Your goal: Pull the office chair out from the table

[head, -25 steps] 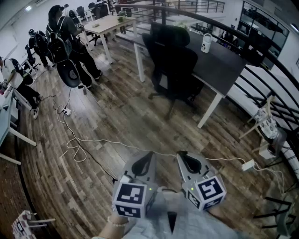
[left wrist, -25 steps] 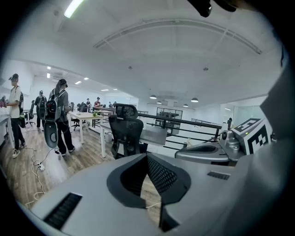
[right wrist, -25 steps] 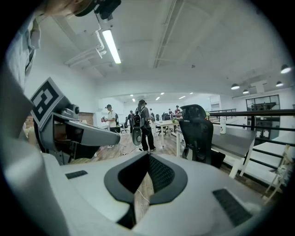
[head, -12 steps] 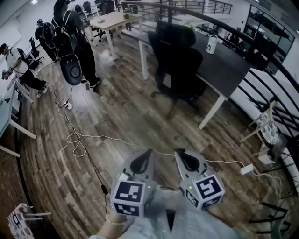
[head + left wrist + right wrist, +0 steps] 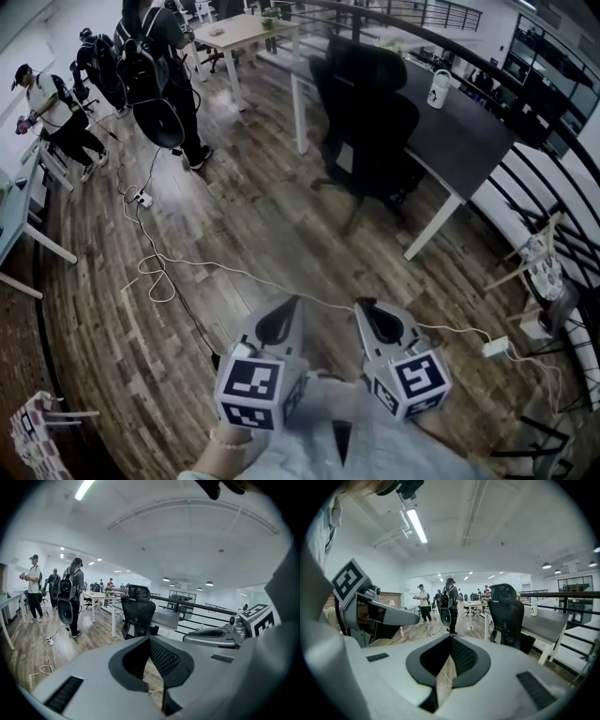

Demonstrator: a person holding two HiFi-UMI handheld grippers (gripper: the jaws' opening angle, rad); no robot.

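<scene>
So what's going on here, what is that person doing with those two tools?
A person holds the left tool and the right tool side by side above the wooden floor. Both are shut with nothing in them. The black office chair stands pushed in at the dark table across the room, and neither tool touches it. Other people stand off to the side.

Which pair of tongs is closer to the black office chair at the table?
Right, narrowly. In the head view the right tongs sit almost straight below the office chair, well short of it; the left tongs lie beside them, further left. Neither touches it.
</scene>
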